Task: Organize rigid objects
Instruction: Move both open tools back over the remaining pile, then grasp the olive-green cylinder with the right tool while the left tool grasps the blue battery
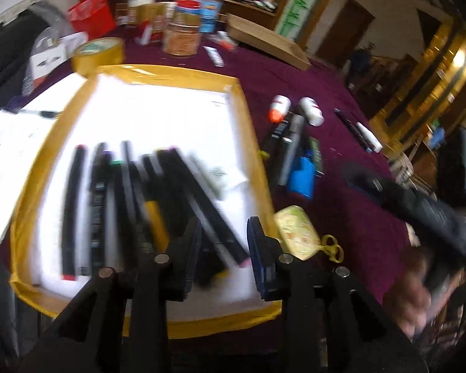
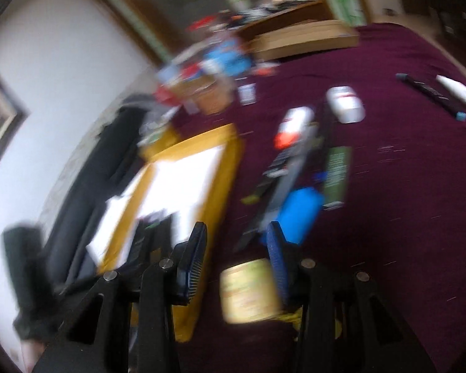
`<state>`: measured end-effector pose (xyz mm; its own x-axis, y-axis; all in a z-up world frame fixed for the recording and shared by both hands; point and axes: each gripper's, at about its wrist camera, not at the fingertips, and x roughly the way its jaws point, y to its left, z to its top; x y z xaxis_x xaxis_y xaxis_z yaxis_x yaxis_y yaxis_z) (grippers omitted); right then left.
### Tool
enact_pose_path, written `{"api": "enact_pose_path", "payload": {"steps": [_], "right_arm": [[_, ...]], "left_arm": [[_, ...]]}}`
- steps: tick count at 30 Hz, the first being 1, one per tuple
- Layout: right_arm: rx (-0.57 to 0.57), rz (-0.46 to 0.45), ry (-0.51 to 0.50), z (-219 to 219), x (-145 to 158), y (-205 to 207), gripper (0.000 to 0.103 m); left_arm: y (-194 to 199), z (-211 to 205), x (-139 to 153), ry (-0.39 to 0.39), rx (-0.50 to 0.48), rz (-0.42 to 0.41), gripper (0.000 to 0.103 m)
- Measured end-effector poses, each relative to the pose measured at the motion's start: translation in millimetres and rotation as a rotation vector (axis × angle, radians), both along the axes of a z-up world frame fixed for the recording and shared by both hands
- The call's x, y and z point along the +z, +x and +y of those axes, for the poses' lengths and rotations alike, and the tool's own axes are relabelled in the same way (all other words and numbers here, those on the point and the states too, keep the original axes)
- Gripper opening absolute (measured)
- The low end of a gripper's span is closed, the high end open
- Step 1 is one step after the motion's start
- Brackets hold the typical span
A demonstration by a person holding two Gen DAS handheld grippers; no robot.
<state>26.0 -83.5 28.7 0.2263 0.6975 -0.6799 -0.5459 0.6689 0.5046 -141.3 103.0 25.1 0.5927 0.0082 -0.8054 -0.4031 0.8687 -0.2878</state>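
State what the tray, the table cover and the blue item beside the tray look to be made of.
Tray: likely cardboard or foam board, its rim wrapped in glossy yellow-brown tape that catches highlights.
Table cover: maroon fabric, matt and lint-flecked.
Blue item: probably moulded plastic, uniform colour with a smooth sheen; blur leaves it uncertain.

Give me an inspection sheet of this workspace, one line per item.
Surface: maroon tablecloth.
Job's things: black pens lie in the yellow-edged tray; a loose marker pile lies beside it on the cloth.
Clutter: tape roll, jars, cardboard box, yellow-green packet.
Grippers: left claw open, empty; right claw open, empty.
Cables: nothing seen.
Surroundings: white wall, wooden furniture.
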Motion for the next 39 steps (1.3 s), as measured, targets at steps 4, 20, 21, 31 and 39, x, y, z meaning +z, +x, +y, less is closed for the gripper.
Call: {"api": "enact_pose_path", "payload": {"steps": [4,20,21,31,39], "right_arm": [[-0.101,0.04,-0.112,-6,-18,49,0.033],[-0.111,-0.072,-0.381,37,-55,74,0.016],[-0.121,-0.049,-0.372,29,-54,74,0.016],[-0.215,-0.002,-0.199,-59,-60,59,0.016],[-0.214,-0.016,-0.174,-60,-61,59,0.016]], "left_arm": [[9,-13,-3,-0.005,-0.034,-0.002,0.028],[24,-25,-1,-0.028,-0.082,0.0,0.028],[28,-28,2,-0.025,-0.093,-0.006,0.028],[101,-67,-13,-0.013,-0.249,0.069,0.05],[166,-85,-43,0.083,-0.278,0.209,0.049]]}}
